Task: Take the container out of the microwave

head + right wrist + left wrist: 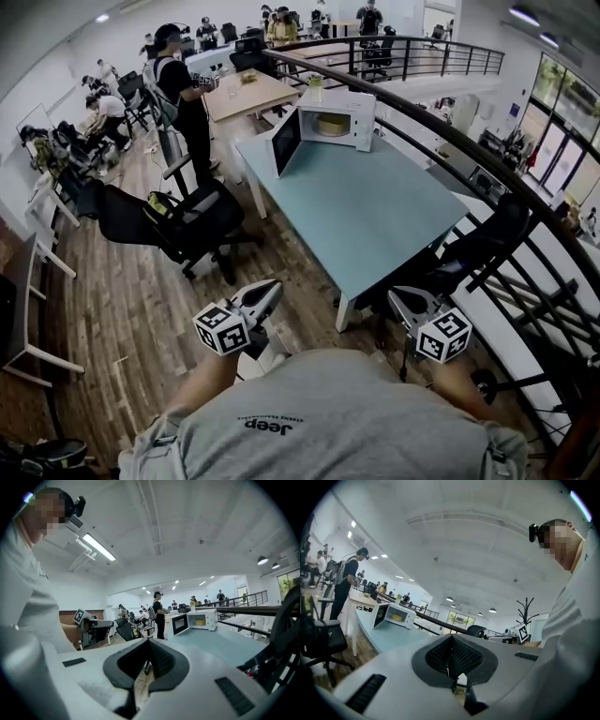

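Left tool (265,294) and right tool (405,300) both closed, empty; round yellow container (330,124) sits inside open white microwave (349,105) at far end of pale blue table (375,211); approach pending, next needs reaching in, jaws opened.

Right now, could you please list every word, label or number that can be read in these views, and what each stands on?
"Jeep": printed on the person's gray T-shirt, upside down in the head view.
The smaller line of print beside it is too small to read.
Microwave: any labelling is too small to read.
Marker cubes: square patterns only, no words.
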A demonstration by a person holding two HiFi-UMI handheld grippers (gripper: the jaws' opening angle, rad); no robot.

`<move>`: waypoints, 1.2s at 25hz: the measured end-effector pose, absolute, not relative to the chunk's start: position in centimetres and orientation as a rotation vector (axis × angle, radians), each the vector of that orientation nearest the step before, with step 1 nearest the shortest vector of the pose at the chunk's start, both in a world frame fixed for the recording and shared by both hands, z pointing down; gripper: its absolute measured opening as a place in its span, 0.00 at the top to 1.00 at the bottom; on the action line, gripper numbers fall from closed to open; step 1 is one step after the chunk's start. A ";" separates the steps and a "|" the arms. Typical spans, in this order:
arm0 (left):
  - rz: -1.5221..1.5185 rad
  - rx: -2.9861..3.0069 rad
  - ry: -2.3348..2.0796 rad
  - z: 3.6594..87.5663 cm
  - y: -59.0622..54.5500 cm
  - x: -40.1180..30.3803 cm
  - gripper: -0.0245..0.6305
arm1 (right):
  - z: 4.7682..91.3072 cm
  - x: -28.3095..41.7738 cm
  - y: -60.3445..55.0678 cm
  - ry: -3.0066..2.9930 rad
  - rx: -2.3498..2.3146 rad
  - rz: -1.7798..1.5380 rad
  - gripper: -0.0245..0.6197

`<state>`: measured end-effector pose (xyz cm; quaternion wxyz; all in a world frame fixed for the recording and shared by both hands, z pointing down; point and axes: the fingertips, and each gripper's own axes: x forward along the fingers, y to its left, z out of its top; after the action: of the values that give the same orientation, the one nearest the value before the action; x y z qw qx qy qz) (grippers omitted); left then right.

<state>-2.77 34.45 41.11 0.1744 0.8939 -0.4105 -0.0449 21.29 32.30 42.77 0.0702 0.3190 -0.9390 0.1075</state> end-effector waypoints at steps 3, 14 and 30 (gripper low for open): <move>-0.152 2.565 -1.146 40.7 32.0 -6.5 0.94 | 42.3 18.2 29.9 -2.815 1.017 0.292 0.94; -0.170 2.603 -1.063 39.3 24.6 -20.2 0.94 | 40.9 6.0 23.4 -2.778 1.172 0.317 0.94; -0.194 2.539 -1.076 39.9 18.4 -29.9 0.94 | 39.6 -1.7 14.8 -2.708 1.180 0.329 0.94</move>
<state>-29.93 18.37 39.91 0.1876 0.9021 -0.3825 -0.0690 -1.65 14.82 39.63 0.0847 0.3955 -0.9079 0.1104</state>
